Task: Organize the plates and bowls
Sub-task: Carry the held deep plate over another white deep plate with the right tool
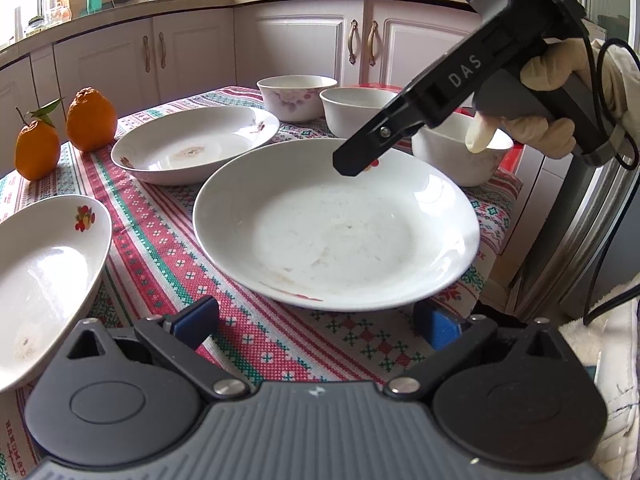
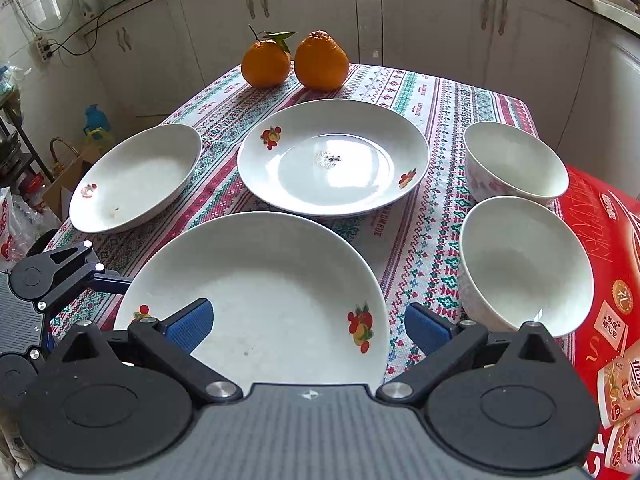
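Three white plates and three white bowls sit on a patterned tablecloth. The nearest plate (image 1: 336, 224) lies just ahead of my open left gripper (image 1: 316, 326), its near rim between the blue pads. My right gripper (image 2: 308, 328) is open over the same plate (image 2: 264, 296), and shows in the left wrist view (image 1: 352, 160) above its far rim. A second plate (image 1: 192, 144) (image 2: 332, 156) lies mid-table, a third (image 1: 44, 276) (image 2: 136, 176) at the table's side. Bowls stand together: a floral one (image 1: 296, 96) (image 2: 516, 160), a plain one (image 1: 356, 110) (image 2: 520, 260), and a third (image 1: 460, 152).
Two oranges (image 1: 64, 132) (image 2: 296, 60) stand at one end of the table. A red carton (image 2: 608, 280) lies beside the bowls. White kitchen cabinets (image 1: 280, 40) surround the table, with a metal appliance (image 1: 580, 248) close on one side.
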`<state>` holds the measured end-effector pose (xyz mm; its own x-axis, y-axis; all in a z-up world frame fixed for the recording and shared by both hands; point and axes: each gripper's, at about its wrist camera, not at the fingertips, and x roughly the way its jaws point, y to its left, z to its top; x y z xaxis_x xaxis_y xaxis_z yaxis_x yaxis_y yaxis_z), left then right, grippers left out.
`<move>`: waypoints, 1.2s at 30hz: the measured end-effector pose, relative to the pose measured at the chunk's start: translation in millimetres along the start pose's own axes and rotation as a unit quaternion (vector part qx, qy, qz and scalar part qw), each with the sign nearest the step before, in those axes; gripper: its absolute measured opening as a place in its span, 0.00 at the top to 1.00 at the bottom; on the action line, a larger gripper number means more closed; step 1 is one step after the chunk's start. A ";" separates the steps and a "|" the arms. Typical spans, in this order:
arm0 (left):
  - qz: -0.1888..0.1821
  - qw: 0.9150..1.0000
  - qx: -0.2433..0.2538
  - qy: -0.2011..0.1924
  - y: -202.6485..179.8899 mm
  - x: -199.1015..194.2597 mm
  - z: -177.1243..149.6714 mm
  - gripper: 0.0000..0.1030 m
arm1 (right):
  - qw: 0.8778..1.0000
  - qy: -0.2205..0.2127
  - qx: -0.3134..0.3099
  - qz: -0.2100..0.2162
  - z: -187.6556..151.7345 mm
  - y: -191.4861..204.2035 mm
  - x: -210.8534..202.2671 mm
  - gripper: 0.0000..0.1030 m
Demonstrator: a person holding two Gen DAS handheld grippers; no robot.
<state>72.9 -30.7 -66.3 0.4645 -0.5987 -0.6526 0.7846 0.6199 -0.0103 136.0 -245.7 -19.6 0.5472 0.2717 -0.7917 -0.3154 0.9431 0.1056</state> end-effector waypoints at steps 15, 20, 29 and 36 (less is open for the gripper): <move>-0.007 1.000 0.003 -0.004 -0.7 -0.2 0.4 0.01 | 0.999 0.041 0.001 0.036 5.6 -8.3 25.9 0.01; -0.015 1.000 0.006 -0.007 -1.3 2.2 1.6 0.03 | 0.998 0.050 -0.007 0.043 8.1 -8.3 28.6 0.06; -0.025 1.000 0.012 -0.010 -4.8 1.0 2.2 0.08 | 0.996 0.071 -0.021 0.052 11.8 -10.2 37.9 0.13; -0.028 0.999 0.014 -0.013 -4.3 0.6 1.7 0.09 | 0.995 0.077 -0.020 0.064 14.3 -12.6 40.2 0.13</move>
<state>70.5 -34.6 -65.4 0.4296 -0.6461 -0.6309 0.8213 0.5700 -0.0245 173.1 -243.9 -44.1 0.3758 0.3524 -0.8571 -0.4073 0.8936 0.1889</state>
